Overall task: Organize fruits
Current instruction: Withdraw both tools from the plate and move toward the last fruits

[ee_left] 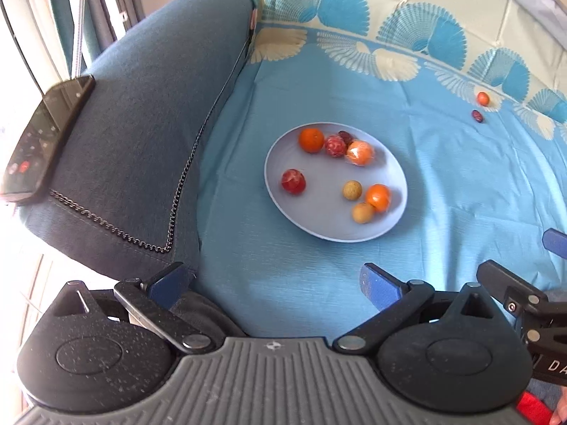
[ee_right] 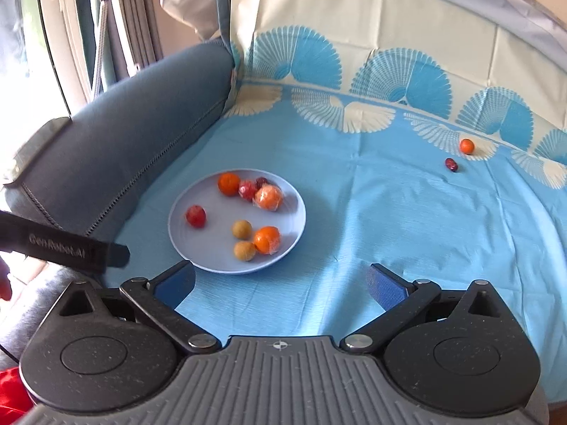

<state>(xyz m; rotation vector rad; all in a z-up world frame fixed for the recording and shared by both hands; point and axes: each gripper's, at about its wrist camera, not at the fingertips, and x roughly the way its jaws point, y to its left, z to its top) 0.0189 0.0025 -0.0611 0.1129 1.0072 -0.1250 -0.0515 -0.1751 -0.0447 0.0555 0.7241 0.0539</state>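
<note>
A pale blue plate (ee_left: 319, 219) (ee_right: 198, 248) lies on the blue cloth and holds several small fruits: oranges, red ones and yellow-brown ones. A small orange fruit (ee_left: 482, 98) (ee_right: 466, 146) and a dark red fruit (ee_left: 477, 116) (ee_right: 451, 164) lie on the cloth far to the right of the plate. My left gripper (ee_left: 278, 283) is open and empty, in front of the plate. My right gripper (ee_right: 281, 283) is open and empty, in front of the plate's right side.
A blue-grey sofa arm (ee_left: 149, 117) (ee_right: 117, 134) rises left of the cloth, with a black remote (ee_left: 42, 134) on it. The patterned cloth runs up the backrest (ee_right: 354, 35). Part of the right gripper shows at the left view's right edge (ee_left: 524, 301).
</note>
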